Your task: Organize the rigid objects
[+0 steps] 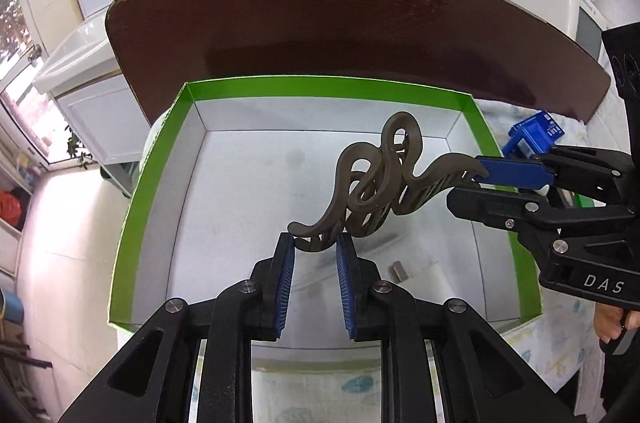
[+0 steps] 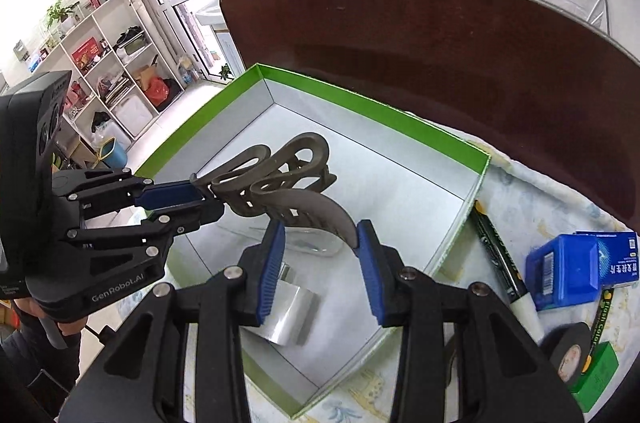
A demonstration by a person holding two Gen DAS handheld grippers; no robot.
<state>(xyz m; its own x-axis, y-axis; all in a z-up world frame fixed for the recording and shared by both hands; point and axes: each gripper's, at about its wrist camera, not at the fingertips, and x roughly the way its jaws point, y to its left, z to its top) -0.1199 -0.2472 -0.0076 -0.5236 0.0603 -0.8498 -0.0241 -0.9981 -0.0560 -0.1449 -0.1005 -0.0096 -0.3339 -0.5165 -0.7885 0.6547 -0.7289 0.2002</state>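
Note:
A grey-brown hair claw clip (image 1: pixel 376 183) with swirled cut-outs hangs over a white box with a green rim (image 1: pixel 320 83). My left gripper (image 1: pixel 315 243) is shut on the clip's lower left tip, which sits between the blue pads. My right gripper (image 1: pixel 472 183) comes in from the right and is shut on the clip's pointed right end. In the right wrist view the clip (image 2: pixel 280 171) spans from my left gripper (image 2: pixel 204 201) to my right gripper (image 2: pixel 320 235), above the box (image 2: pixel 360 103). The clip's curved end rests against the right pad (image 2: pixel 366 251).
A small silver metal piece (image 2: pixel 288 315) lies on the box floor. Right of the box, on the patterned cloth, lie a marker pen (image 2: pixel 500 255), a blue box (image 2: pixel 564 271), a black tape roll (image 2: pixel 568 351) and a green box (image 2: pixel 596 375). A dark brown board (image 2: pixel 440 43) stands behind.

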